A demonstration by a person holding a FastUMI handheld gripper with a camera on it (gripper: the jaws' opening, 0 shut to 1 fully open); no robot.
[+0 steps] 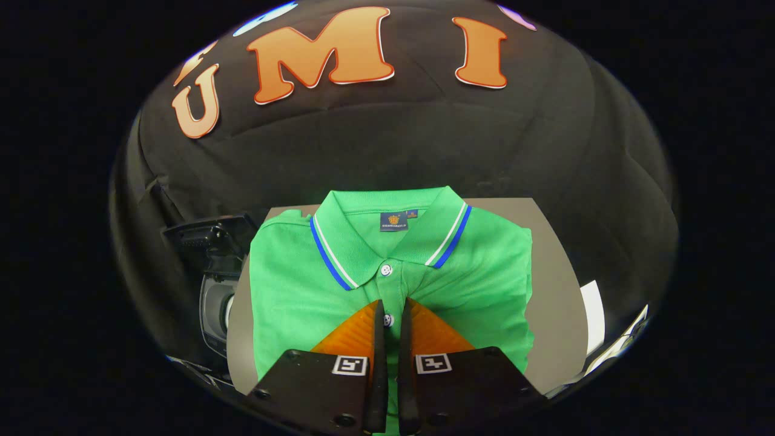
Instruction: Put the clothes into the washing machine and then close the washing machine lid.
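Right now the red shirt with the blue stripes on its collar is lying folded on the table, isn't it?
Not quite: the gripper view shows the shirt is green, not red. It does have blue stripes on its collar and lies folded on the table, with the tongs nearly closed over its button placket.

a black cloth wall, creased in soft folds, curves around the whole booth. in front of it stands a flat grey table top, evenly lit from above. past the table's far corner a white sheet-like surface catches bright light against the dark cloth.
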